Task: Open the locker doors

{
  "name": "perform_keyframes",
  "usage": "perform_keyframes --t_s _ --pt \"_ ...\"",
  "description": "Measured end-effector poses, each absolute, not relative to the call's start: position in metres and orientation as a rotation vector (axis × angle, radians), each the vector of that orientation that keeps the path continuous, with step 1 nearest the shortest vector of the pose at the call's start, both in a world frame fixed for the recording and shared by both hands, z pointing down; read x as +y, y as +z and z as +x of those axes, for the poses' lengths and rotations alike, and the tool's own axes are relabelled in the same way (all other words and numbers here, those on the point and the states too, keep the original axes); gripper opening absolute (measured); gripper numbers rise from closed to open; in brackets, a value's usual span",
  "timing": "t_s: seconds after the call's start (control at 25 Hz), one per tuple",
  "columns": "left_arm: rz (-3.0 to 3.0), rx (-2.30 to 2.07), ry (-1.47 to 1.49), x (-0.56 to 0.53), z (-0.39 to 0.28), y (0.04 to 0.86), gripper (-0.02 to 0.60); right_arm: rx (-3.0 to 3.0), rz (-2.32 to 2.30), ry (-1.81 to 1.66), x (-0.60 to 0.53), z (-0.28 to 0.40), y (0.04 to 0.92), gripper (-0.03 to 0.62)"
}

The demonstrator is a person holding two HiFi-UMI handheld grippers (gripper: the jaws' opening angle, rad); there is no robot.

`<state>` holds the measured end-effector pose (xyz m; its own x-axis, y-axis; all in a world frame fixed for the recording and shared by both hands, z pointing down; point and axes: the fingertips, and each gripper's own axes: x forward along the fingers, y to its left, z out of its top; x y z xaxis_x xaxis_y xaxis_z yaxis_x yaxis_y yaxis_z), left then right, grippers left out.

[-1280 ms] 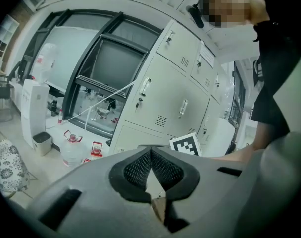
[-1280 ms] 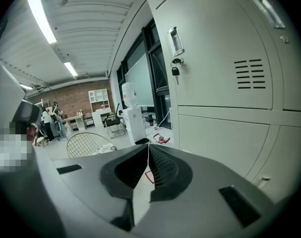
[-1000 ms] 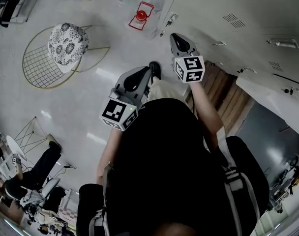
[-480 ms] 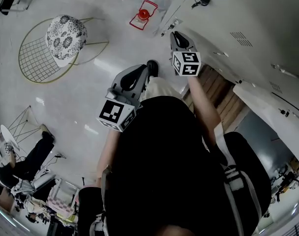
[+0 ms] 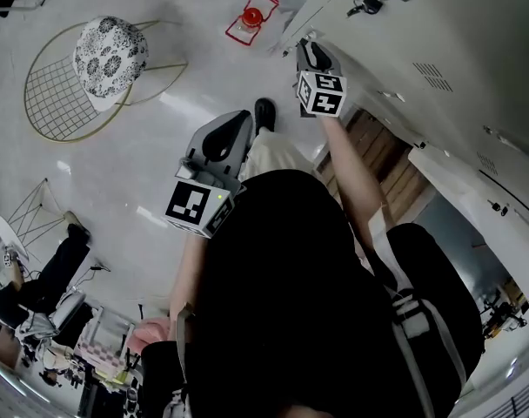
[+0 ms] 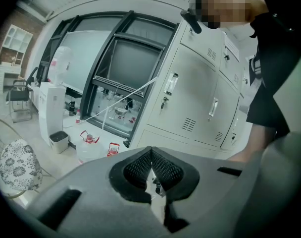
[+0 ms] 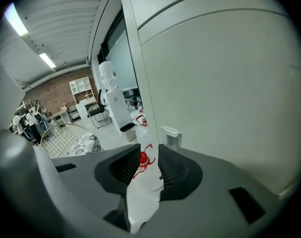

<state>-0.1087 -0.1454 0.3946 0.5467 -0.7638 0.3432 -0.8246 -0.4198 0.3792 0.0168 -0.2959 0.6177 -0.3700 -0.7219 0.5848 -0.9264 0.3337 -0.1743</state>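
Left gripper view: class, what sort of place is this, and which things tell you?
Probably an office or workshop locker area: a bank of grey metal lockers, a water dispenser beside large windows, and a wire chair on the floor.

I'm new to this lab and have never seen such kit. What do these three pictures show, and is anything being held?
There is no robot here: a person holds a two-jaw tool in each hand. The head view looks down from the person's head at the left tool and the right tool, each carrying a marker cube. On the floor stand a wire chair and a water jug with a red cap. The other two pictures come from cameras riding on the tools. The left gripper view shows its jaws together and empty, facing grey lockers. The right gripper view shows its jaws apart and empty, close to a locker door, with a small handle just ahead, not between them.
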Motion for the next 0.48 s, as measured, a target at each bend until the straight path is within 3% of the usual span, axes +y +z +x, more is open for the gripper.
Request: perform_keyframes --t_s 0.48 --pt "2.271 -1.265 0.154 -0.143 -0.112 0.396 0.015 -2.042 1.560 0.711 -0.315 0.026 0.655 0.098"
